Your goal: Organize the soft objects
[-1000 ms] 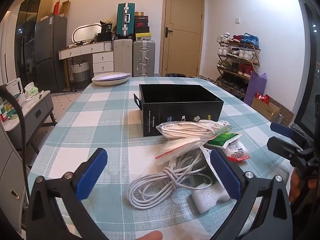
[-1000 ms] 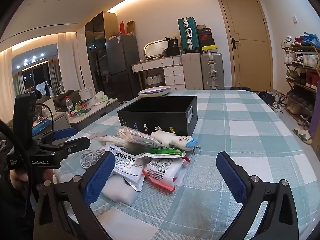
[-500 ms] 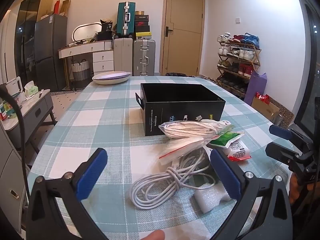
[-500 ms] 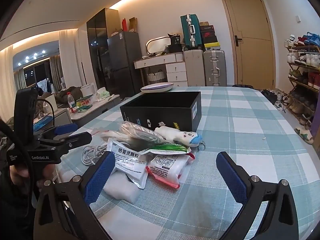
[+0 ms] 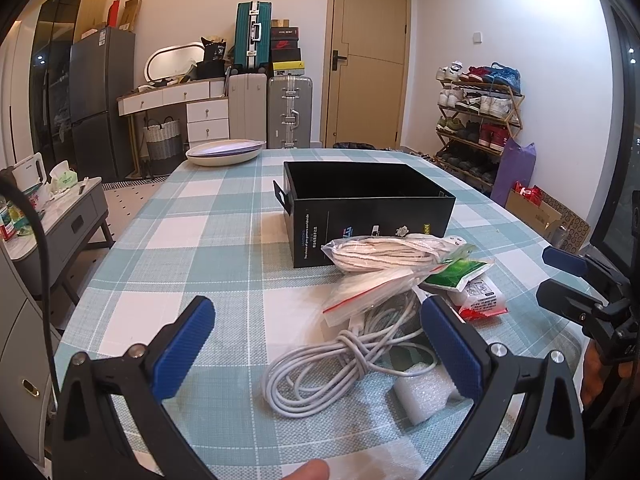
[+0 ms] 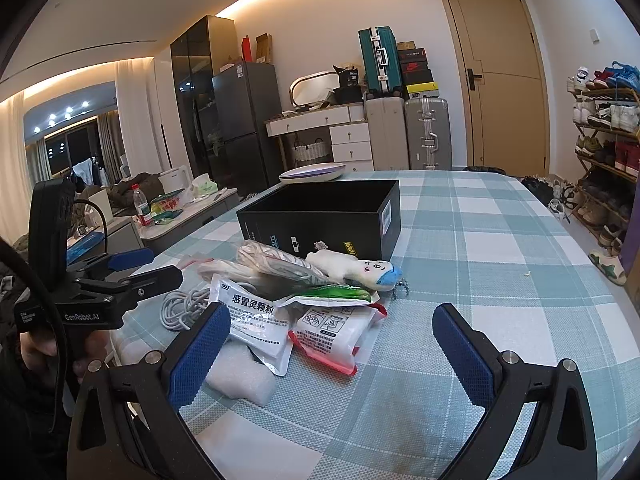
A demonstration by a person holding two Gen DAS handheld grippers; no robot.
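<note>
A pile of soft objects lies on the checked table in front of an open black box [image 5: 368,208] [image 6: 320,220]. It holds a coiled white cable [image 5: 320,364] [image 6: 180,308], a bagged cord bundle [image 5: 384,254] [image 6: 280,266], a white plush toy [image 6: 356,270], a green sachet [image 5: 458,272] [image 6: 332,294], medicine packets [image 6: 256,328] [image 6: 332,332] and a white foam piece [image 5: 424,394] [image 6: 240,378]. My left gripper [image 5: 316,346] is open and empty, just before the cable. My right gripper [image 6: 332,356] is open and empty, near the packets.
A white oval dish [image 5: 226,152] [image 6: 312,172] sits at the table's far end. Beyond the table stand suitcases [image 5: 290,112], a door, a shoe rack [image 5: 480,120] and a low side cabinet [image 5: 60,216] to the left.
Both grippers have drawn back slightly from the pile and stay open. The objects on the table have not moved.
</note>
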